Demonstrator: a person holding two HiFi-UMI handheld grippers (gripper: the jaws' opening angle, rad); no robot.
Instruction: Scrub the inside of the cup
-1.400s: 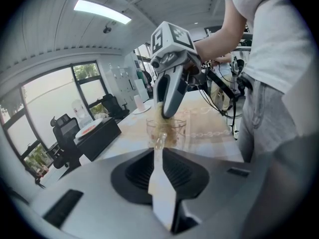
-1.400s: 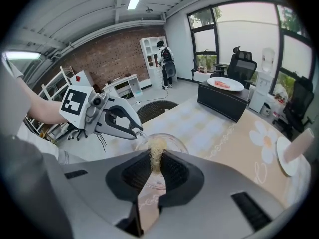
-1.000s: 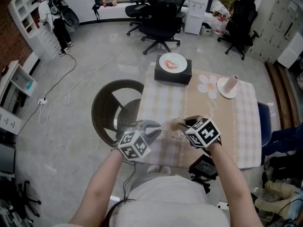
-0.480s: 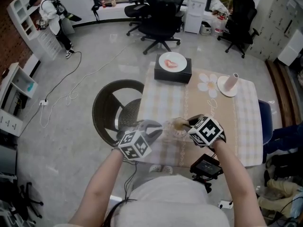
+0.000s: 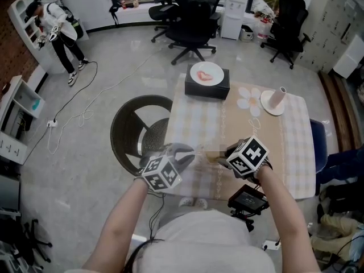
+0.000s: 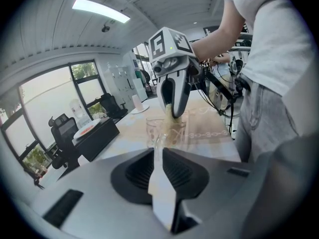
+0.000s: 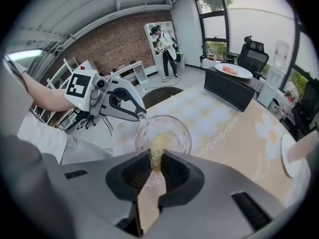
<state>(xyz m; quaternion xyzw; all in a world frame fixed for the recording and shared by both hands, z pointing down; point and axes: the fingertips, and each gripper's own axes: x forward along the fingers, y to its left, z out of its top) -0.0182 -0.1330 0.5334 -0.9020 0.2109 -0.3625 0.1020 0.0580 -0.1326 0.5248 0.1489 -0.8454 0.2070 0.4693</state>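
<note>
- Closest to me, my left gripper point(image 6: 158, 144) had its fingers pinched on the near wall of the cup point(image 6: 167, 132), with the glass rim caught between the pads.
- My right gripper point(image 7: 153, 158) pointed steeply down from the opposite side, its fingers clamped on a tan, stringy scrubber point(image 7: 158, 144).
- The scrubber's loose end hung inside the mouth of the cup, below the rim. I could not tell whether it reached the bottom.
- The cup was clear glass and stood upright on the desk point(image 5: 296, 152), close to the near edge and between the two grippers.
- The desk wore a pale checked cloth with a tan middle panel and a daisy print.
- Just beside the desk on the left, a round dark chair point(image 5: 136, 131) sat on the grey floor.
- At the desk's far edge stood a black box point(image 5: 207, 90), and a white plate point(image 5: 207, 73) lay on top of it with something pink-red on it.
- To the right of the box, well apart from the cup, a small white dish point(image 5: 267, 110) carried a pale tube-shaped thing that leaned to one side.
- Beyond the desk, black office chairs point(image 5: 193, 21) stood near the windows.
- Farthest off, at the left, a person point(image 5: 54, 27) stood beside white shelves point(image 5: 28, 4).
</note>
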